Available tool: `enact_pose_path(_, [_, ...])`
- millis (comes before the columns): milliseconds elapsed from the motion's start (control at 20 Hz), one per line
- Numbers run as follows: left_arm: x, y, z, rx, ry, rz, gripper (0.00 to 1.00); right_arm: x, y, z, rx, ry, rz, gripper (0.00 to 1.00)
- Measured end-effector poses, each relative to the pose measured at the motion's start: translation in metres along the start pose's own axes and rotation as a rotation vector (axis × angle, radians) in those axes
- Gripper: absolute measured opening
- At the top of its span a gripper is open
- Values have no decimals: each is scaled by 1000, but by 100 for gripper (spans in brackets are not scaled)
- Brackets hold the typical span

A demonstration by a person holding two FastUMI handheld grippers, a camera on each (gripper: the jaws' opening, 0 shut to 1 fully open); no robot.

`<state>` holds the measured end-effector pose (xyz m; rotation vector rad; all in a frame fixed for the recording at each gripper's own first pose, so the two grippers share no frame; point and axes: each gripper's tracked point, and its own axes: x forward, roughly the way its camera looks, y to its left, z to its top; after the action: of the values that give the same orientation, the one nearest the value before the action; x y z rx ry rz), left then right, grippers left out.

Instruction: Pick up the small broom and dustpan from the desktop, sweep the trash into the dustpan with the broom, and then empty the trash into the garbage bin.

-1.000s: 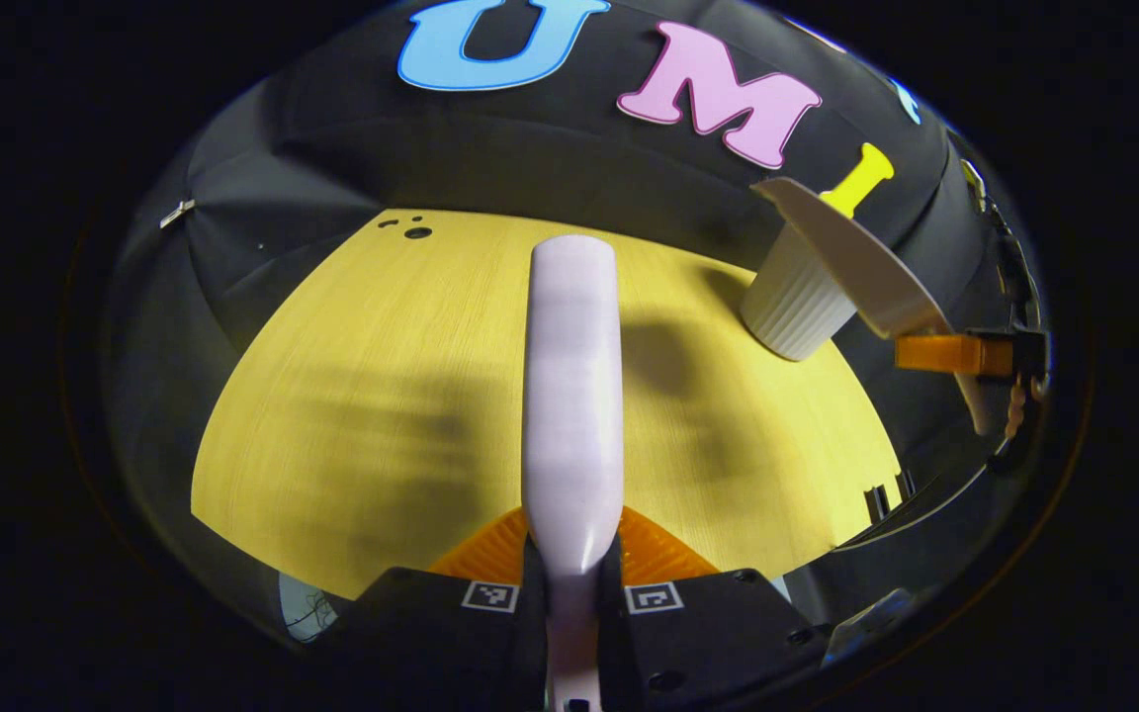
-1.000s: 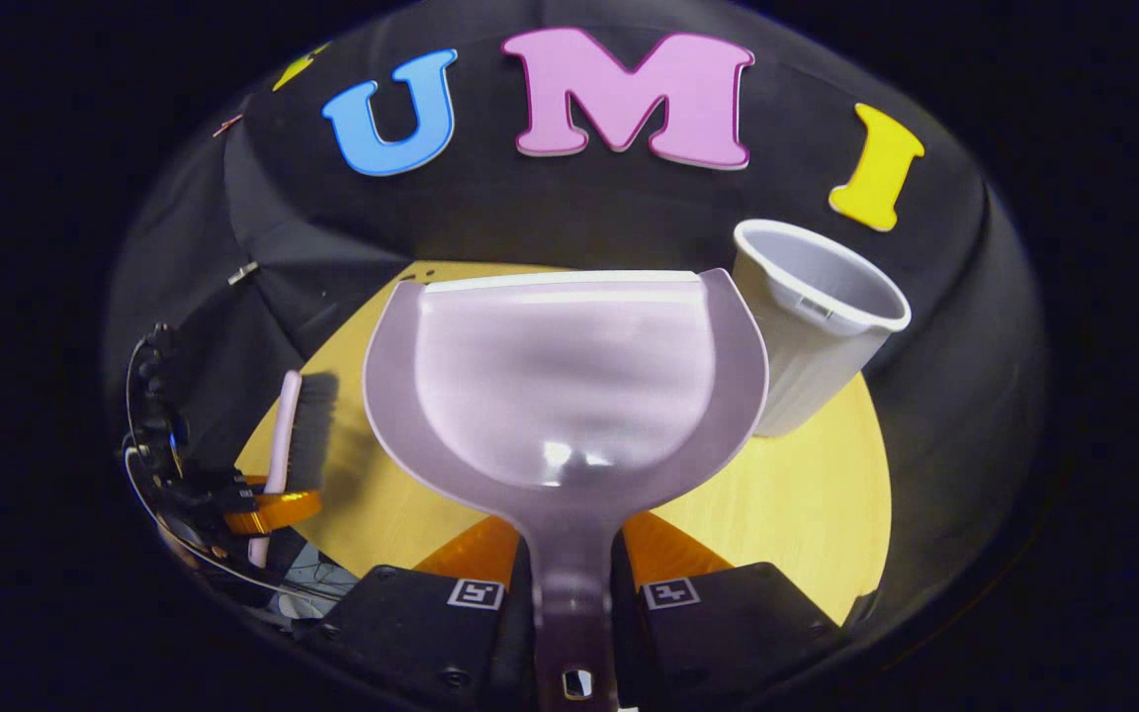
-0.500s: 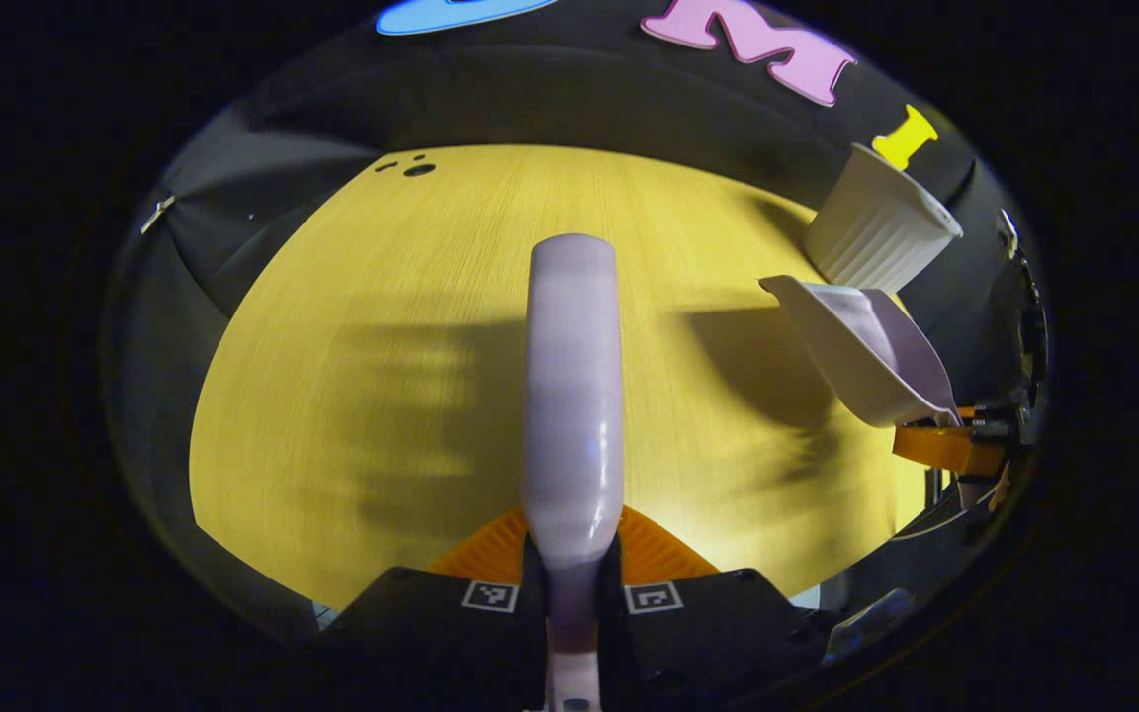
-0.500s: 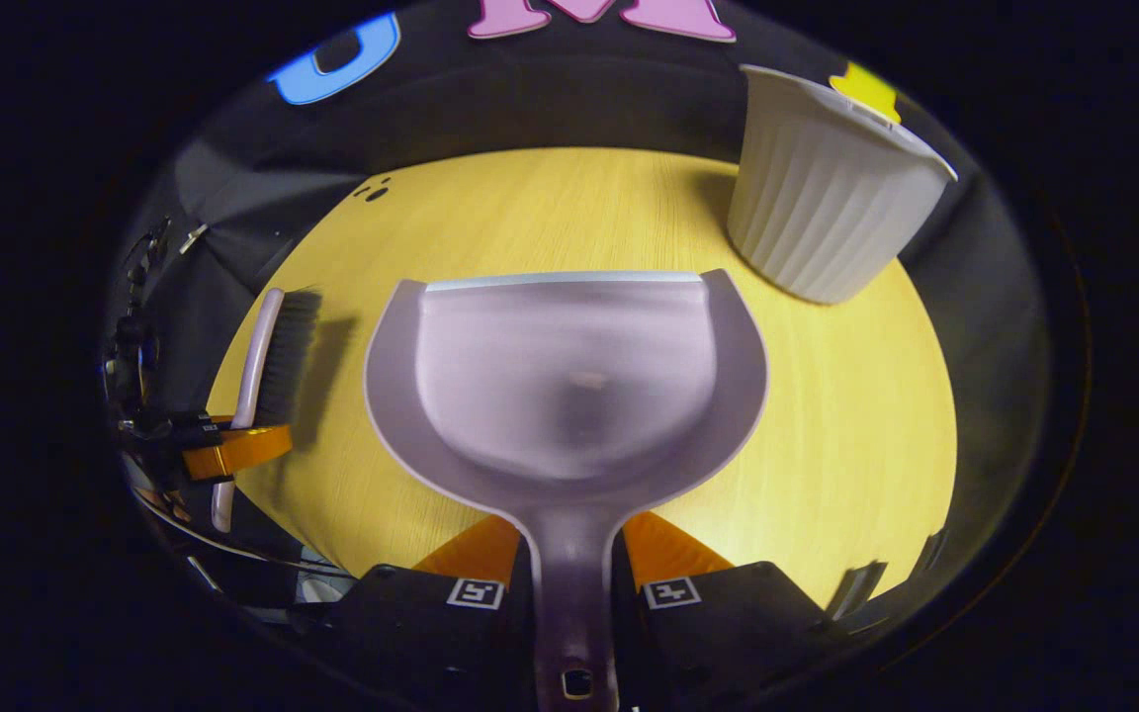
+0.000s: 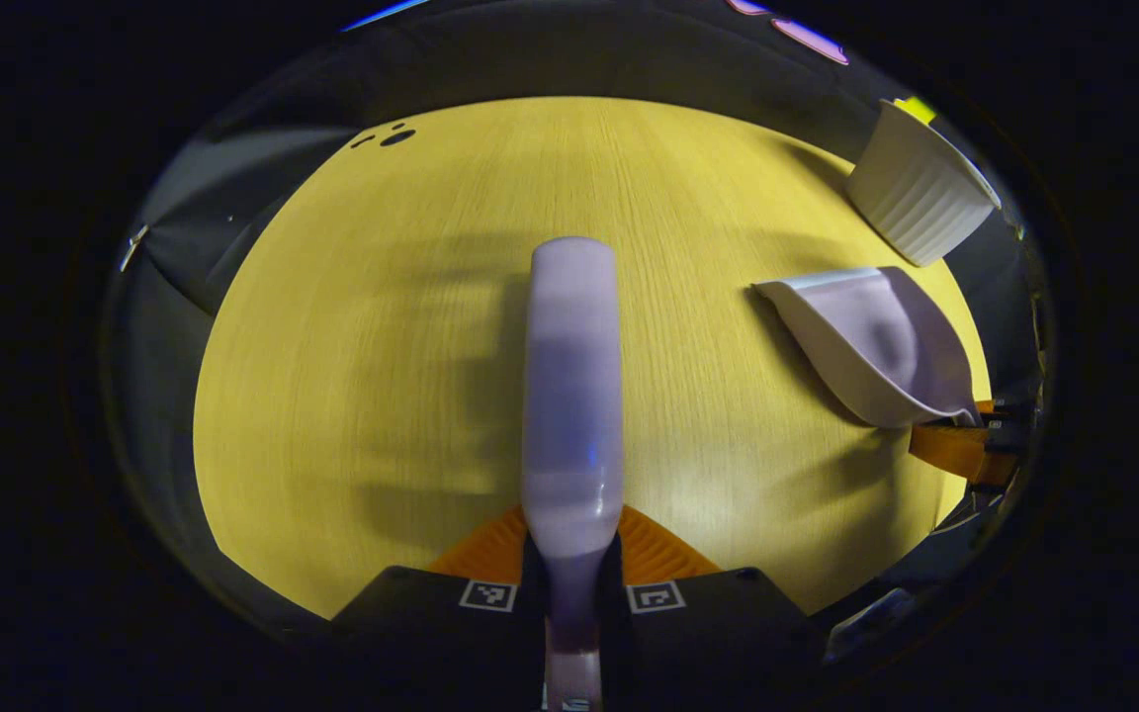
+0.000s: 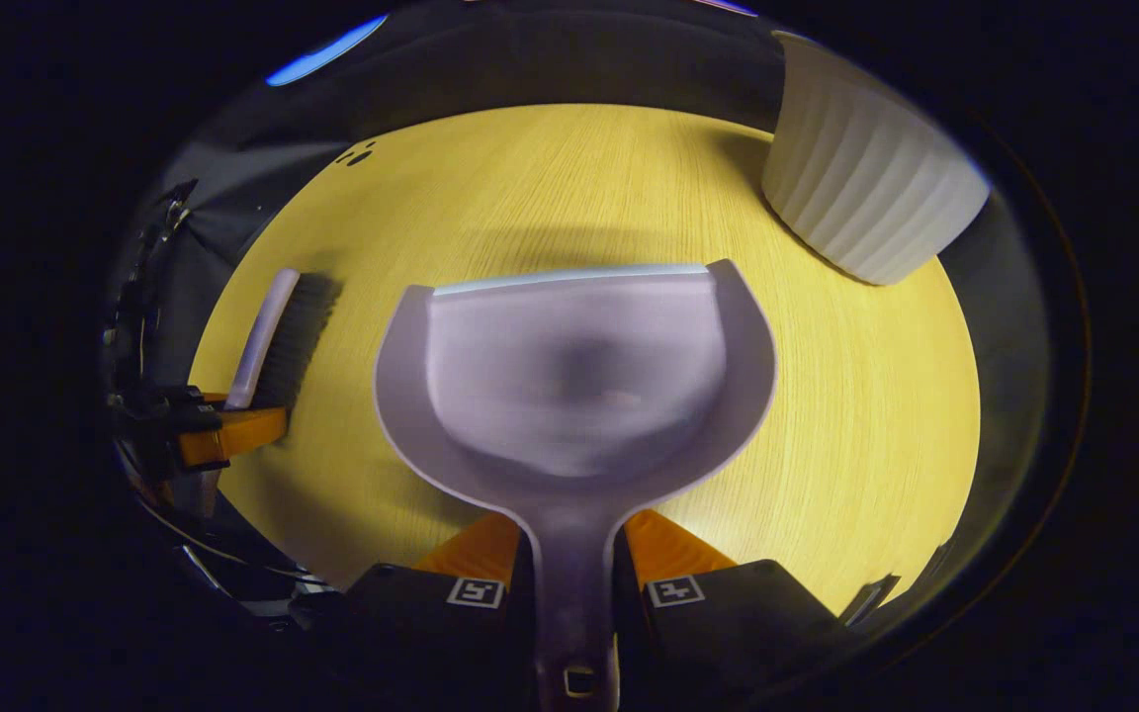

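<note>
My left gripper (image 5: 572,578) clamps the pale lilac plastic broom (image 5: 572,396); my right gripper (image 6: 571,583) clamps the matching lilac plastic dustpan (image 6: 574,396) over the yellow wooden desktop (image 6: 866,415)

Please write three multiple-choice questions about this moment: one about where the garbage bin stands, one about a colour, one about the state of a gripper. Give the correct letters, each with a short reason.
1. In the right gripper view, where is the garbage bin relative to the dustpan?
A. beyond it, to the upper right
B. under it
C. to its left, beside the broom

2. What colour is the desktop?
A. black
B. yellow wood grain
C. blue

3. What is the state of the left gripper?
A. open above the desktop
B. shut on the garbage bin
C. shut on the broom

Answers:
1 A: the ribbed white bin stands on the desktop past the dustpan's right corner.
2 B: the surface around both tools is yellow with fine grain lines.
3 C: in the left gripper view the broom's handle runs between the jaws, which press on both its sides.
</note>
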<state>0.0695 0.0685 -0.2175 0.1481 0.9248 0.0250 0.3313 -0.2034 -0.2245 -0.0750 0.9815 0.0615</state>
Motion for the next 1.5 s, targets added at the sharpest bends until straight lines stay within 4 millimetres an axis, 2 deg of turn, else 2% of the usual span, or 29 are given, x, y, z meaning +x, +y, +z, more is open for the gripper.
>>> enact_pose_path(50, [-1, -1, 1, 26, 14, 12, 27, 2, 2, -2, 8, 18, 15, 38])
enact_pose_path(100, [-3, -2, 3, 40, 16, 28, 27, 1, 5, -4, 11, 35, 25, 34])
enact_pose_path(150, [-2, -1, 3, 51, 25, 41, 29, 2, 6, -1, 10, 40, 29, 40])
enact_pose_path(250, [0, -8, 2, 54, 29, 43, 33, 3, 9, -3, 9, 52, 34, 42])
enact_pose_path(300, [-2, -12, 1, 44, 34, 26, 32, 2, 13, -4, 11, 56, 48, 49])
enact_pose_path(350, [-1, -17, 0, 26, 38, 4, 49, 0, 17, -5, 11, 58, 64, 57])
enact_pose_path(400, [-4, -20, -1, 6, 35, -8, 66, -2, 18, -3, 6, 52, 67, 72])
enact_pose_path(450, [-4, -23, -1, -9, 24, -17, 83, -3, 19, -2, 7, 46, 70, 80])
enact_pose_path(500, [-10, -23, 2, -18, 6, -25, 100, -2, 19, -3, 9, 44, 69, 100])
enact_pose_path(550, [-15, -22, 5, -22, -17, -25, 95, -4, 17, -4, 5, 36, 57, 100])
enact_pose_path(700, [-32, -22, 12, -30, -93, -24, 96, -16, 14, -1, 9, -11, 31, 99])
enact_pose_path(800, [-49, -32, 18, -53, -167, -75, 96, -28, 14, 6, 28, -72, 21, 99])
enact_pose_path(950, [-85, -32, 30, -81, -340, -77, 96, -52, 14, 12, 24, -169, -6, 99])
enact_pose_path(1100, [-130, -28, 40, -78, -539, -31, 96, -80, 18, 18, 9, -297, -34, 99])
enact_pose_path(1250, [-184, -29, 31, -87, -691, -29, 96, -119, 27, 27, -9, -448, -62, 99])
enact_pose_path(1500, [-245, -39, -7, -99, -829, -41, 96, -189, 55, 30, -74, -654, -53, 99])
